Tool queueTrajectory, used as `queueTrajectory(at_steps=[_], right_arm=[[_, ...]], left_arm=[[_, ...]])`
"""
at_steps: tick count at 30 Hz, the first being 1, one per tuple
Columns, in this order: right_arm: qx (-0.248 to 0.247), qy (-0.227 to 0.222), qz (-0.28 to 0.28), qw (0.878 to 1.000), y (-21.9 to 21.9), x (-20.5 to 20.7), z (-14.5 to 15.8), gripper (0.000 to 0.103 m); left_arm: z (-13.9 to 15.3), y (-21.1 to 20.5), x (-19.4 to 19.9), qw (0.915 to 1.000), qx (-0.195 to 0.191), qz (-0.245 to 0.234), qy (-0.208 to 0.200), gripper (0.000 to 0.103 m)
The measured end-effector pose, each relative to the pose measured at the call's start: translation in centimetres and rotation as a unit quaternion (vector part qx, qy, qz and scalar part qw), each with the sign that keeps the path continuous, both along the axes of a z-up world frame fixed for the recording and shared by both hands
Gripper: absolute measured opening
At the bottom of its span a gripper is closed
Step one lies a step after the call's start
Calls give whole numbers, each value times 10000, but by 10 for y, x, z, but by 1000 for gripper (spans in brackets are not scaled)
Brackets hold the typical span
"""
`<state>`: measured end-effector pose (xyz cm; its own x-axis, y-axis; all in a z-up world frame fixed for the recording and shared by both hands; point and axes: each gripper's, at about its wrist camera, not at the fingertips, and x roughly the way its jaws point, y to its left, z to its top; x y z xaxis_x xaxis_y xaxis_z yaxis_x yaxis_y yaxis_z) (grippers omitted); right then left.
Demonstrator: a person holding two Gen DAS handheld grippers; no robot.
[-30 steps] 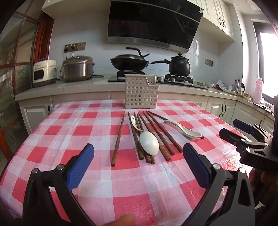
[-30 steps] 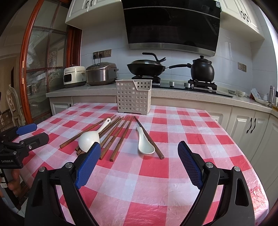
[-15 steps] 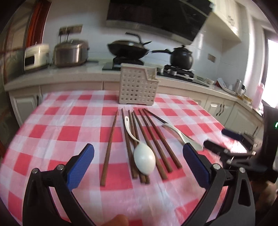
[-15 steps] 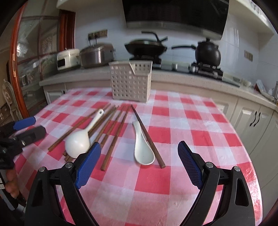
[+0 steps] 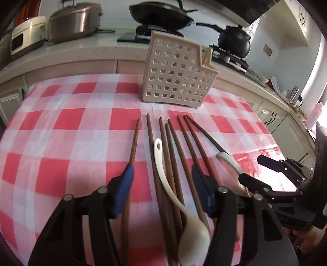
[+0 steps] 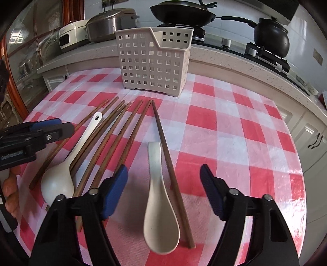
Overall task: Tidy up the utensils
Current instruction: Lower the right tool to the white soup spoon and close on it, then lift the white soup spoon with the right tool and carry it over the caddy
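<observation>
The wooden chopsticks (image 5: 173,155) lie fanned on the checked bench (image 5: 61,131), their tips pointing at the perforated utensil basket (image 5: 177,71), which stands upright at the far side. One white spoon (image 5: 179,202) rests on top of the chopsticks, handle toward the basket. A second spoon (image 6: 159,196) lies on the cloth to the right of the fan, touching a lone chopstick (image 6: 171,169).

The left tongs (image 5: 162,192) are low and tilted down over the near ends of the chopsticks, spread wide and released, straddling the first spoon without gripping it. The right tongs (image 6: 163,188) hover likewise over the second spoon, spread apart and holding nothing. Behind the basket a wok (image 6: 181,10) sits on the stove.
</observation>
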<state>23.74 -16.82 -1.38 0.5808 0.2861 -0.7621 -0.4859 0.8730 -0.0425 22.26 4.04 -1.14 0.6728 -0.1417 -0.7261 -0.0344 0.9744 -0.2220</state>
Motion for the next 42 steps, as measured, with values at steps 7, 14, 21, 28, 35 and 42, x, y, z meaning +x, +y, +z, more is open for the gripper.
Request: queueTrajectory(at_steps=[7, 14, 21, 28, 35, 42], right_arm=[[-123, 135, 156, 9997, 10, 12, -7, 55], [-171, 264, 242, 9992, 13, 16, -18, 44], [-67, 296, 256, 9992, 12, 15, -20, 26], [118, 230, 262, 9993, 6, 8, -13, 17], [236, 135, 279, 9992, -1, -2, -3, 15], [170, 125, 303, 9993, -1, -6, -2, 16]], left_arm=[[-15, 0, 29, 9995, 79, -71, 292, 34], [-22, -4, 42, 9983, 335, -139, 454, 28], [-24, -3, 44, 9980, 398, -131, 469, 11], [-11, 3, 27, 9992, 241, -83, 307, 10], [7, 9, 6, 9999, 92, -49, 115, 7], [16, 7, -9, 9999, 57, -106, -13, 6]])
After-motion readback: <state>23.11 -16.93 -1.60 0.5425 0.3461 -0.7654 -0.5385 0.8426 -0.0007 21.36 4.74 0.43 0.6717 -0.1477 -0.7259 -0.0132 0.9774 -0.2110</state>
